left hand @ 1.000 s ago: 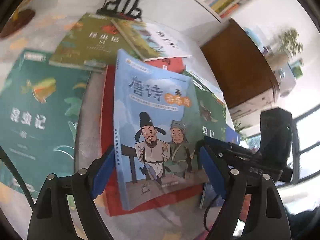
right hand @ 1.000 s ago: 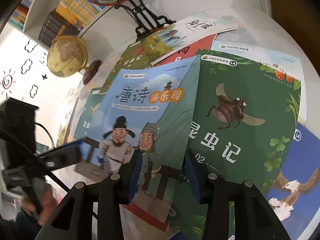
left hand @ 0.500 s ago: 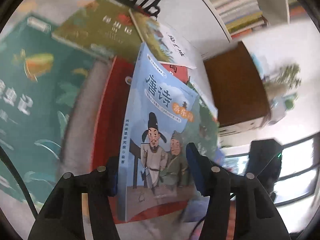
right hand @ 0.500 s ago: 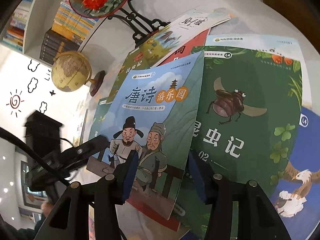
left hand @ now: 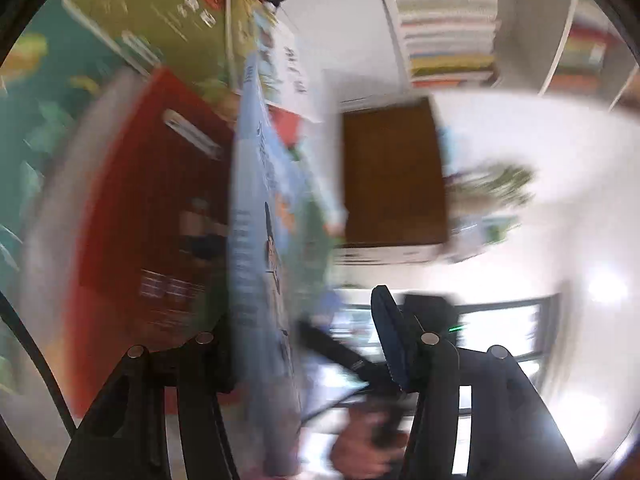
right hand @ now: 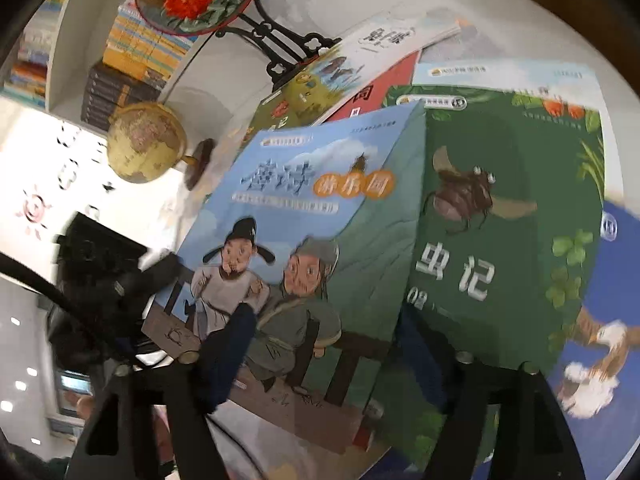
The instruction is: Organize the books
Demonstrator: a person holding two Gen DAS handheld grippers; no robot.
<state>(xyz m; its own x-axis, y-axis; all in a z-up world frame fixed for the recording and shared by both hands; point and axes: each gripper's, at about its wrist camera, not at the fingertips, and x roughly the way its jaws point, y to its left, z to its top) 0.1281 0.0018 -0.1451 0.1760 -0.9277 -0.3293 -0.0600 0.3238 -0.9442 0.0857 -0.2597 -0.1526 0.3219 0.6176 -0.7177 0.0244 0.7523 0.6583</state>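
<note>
Handover is occurring: right gripper (right hand: 320,356) jaws are widening, releasing blue book (right hand: 304,240); left gripper (left hand: 304,344) is half-closed around its tilted near-left edge.

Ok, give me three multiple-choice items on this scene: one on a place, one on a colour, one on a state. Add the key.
1. In the right wrist view, where is the globe relative to the blue book?
A. to its left
B. on top of it
C. to its right

2. What colour is the cover of the beetle book?
A. yellow
B. green
C. black

3. How does the blue book sit?
A. lying flat
B. tipped up off the red book
C. open at the middle

Key:
1 A, the globe stands past the book's left edge.
2 B, the cover is green all around the beetle.
3 B, the left wrist view shows it closed and almost edge-on, rising above the red book.
</note>
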